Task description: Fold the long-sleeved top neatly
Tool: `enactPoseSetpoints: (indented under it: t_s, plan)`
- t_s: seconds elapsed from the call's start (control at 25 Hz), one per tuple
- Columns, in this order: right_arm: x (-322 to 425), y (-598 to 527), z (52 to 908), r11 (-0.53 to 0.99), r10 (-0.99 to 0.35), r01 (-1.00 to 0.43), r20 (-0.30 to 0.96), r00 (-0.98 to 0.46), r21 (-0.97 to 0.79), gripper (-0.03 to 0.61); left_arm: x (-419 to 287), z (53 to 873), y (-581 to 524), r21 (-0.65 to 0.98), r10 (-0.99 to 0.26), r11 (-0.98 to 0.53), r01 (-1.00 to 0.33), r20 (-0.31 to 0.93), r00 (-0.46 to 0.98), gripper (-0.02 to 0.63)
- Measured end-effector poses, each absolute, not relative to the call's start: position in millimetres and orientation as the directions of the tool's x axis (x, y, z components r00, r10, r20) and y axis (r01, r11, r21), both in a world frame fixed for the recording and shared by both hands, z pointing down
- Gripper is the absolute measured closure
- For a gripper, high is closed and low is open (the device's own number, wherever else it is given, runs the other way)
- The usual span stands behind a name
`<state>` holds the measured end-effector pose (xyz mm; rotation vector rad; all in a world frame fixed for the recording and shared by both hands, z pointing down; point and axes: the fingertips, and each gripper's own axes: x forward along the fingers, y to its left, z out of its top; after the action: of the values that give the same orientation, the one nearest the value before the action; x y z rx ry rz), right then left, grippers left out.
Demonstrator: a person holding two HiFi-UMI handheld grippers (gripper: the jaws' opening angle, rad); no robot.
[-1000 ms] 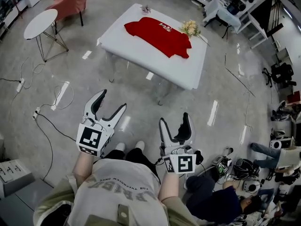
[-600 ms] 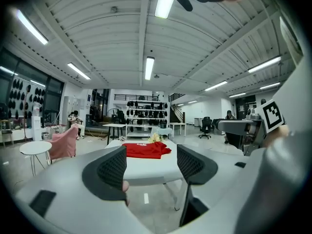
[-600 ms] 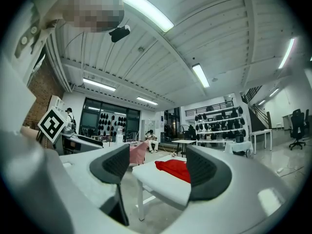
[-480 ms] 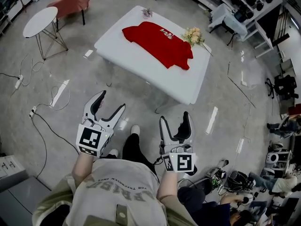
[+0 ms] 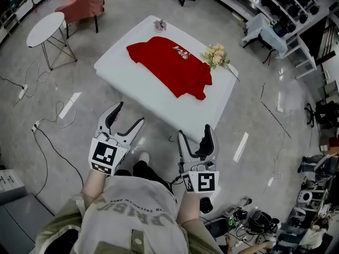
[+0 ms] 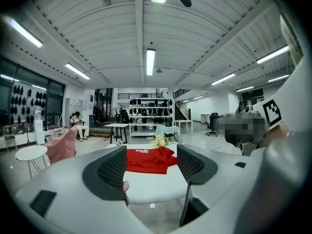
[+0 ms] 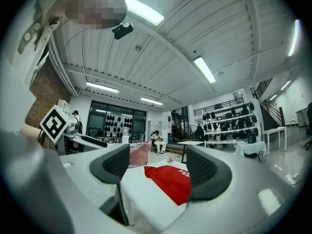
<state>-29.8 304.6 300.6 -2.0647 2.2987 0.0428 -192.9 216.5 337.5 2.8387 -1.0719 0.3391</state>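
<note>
Both tools are held low in front of us, well short of the white table [image 5: 151, 102]. Left gripper [image 5: 128, 114]: jaws apart, nothing between them. Right gripper [image 5: 195, 132]: jaws likewise apart and empty. The red long-sleeved top [image 5: 169, 65] lies spread flat on the table, well apart from both grippers, and we judge the fold not yet begun. Risks noted: a bunch of flowers [image 5: 214, 55] sits just beside the top's far right edge, possibly touching it, so a swung sleeve or hem could drag it off the table. The tabletop looks smooth, so a one-sided pull may slide the whole garment instead of creasing it. A shallow pinch may catch only the upper layer. Loose cables [image 5: 53, 136] on the floor to our left could snag a foot on approach.
</note>
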Motion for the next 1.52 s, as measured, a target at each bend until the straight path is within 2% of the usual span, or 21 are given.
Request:
enactPoseSetpoints:
  t_s: [0.36, 0.72, 1.16, 1.52]
  plan:
    - [11.7, 237.7, 325.7, 0.187, -0.982, -0.982, -0.027, -0.186, -0.039, 0.224, -165.7, 363.4, 165.7, -0.027, -0.684, -0.700, -0.714, 0.312, 0.659, 0.301]
    - [24.8, 173.9, 351.0, 0.177, -0.983, -0.982, 0.030, -0.179, -0.070, 0.224, -155.6, 388.6, 93.8, -0.007, -0.672, -0.696, -0.718, 0.360, 0.647, 0.301]
    - [42.0, 66.9, 381.7, 0.057, -0.992, -0.996, 0.112, -0.064, -0.066, 0.224, -127.9, 415.3, -50.3, -0.005, -0.566, -0.782, -0.623, 0.422, 0.708, 0.301]
    - [52.1, 18.4, 443.1, -0.006, -0.963, -0.999, 0.271, -0.009, -0.053, 0.224, -116.5, 500.1, -138.8, 0.002, -0.414, -0.854, -0.520, 0.604, 0.681, 0.301]
